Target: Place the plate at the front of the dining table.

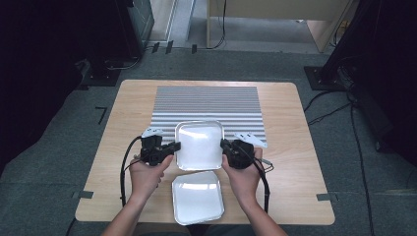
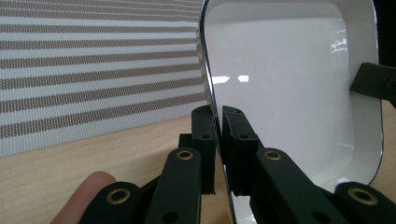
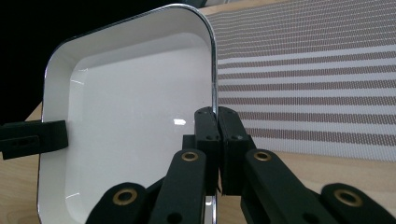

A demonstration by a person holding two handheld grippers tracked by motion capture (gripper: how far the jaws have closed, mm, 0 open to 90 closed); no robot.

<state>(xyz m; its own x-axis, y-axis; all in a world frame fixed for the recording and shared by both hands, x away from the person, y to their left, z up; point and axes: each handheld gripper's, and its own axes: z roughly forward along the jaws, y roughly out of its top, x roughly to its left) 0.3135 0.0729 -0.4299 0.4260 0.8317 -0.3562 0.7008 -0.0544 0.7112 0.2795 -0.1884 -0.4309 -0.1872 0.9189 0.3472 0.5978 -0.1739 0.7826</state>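
Left gripper [image 1: 173,146] and right gripper [image 1: 224,145] each clenched on opposite rims of upper white tray [image 1: 199,145], held between fingers [image 2: 204,135] over striped mat [image 1: 206,105]; second tray [image 1: 197,196] nearer on desk [image 1: 290,147].

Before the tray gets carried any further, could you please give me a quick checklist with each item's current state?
1. Left tool clamped on the upper tray's left rim: ok.
2. Right tool clamped on its right rim: ok.
3. Tray held level: cannot tell.
4. Tray free of contents: ok, its white inside is bare.
5. Second tray near the table's front edge lies apart from the held one: ok.
6. Striped mat beyond the tray lies flat and bare: ok.
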